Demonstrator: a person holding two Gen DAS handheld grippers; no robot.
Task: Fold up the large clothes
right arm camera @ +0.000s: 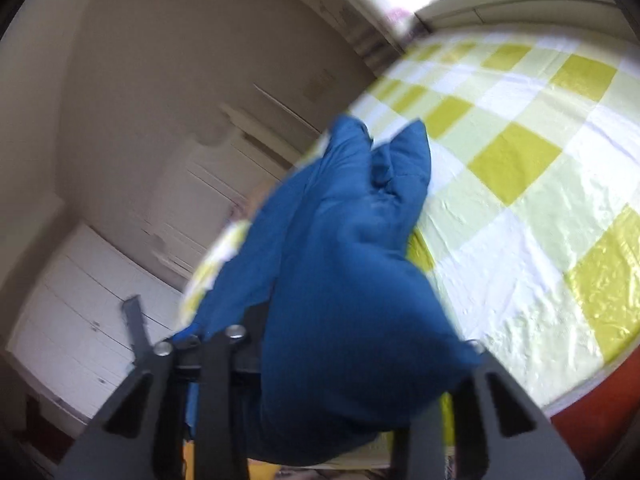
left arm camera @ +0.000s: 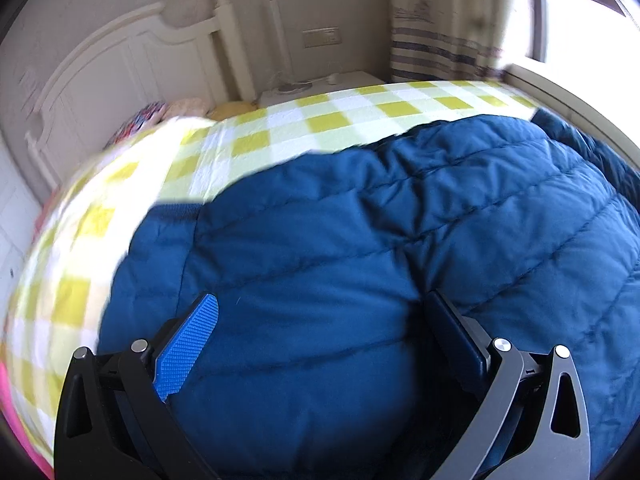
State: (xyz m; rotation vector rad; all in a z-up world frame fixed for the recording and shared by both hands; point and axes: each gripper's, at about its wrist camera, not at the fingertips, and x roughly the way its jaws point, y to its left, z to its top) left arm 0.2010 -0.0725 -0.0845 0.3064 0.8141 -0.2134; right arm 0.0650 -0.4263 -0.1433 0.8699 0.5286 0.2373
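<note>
1. Left view: the blue coat (left arm camera: 360,240) is lying puffed up on the bed (left arm camera: 320,120), which has a yellow checked cover. The left gripper (left arm camera: 320,344) is sitting low over the coat with its fingers (left arm camera: 188,352) far apart. A fat bump of coat is bulging up between them, but they are not squeezing it.

2. Left view: I think this hand is getting ready to pinch the coat. Next it is needing to close on that bump. There is open bed past the coat's far edge, up to the headboard (left arm camera: 120,64). The curtain (left arm camera: 440,32) and window are standing beyond the bed on the right.

3. Right view: the right gripper (right arm camera: 320,360) is holding a bunch of the coat (right arm camera: 340,260), and its fingers are clamped on it, though cloth is hiding the tips. The bunch is hanging up off the bed (right arm camera: 520,200).

4. Right view: I think a fold is starting. Next this hand is needing to carry the flap over the coat and lay it flat. Lots of bed is free on the right. The bed's edge is close below, and white drawers (right arm camera: 80,300) are standing to the left.
</note>
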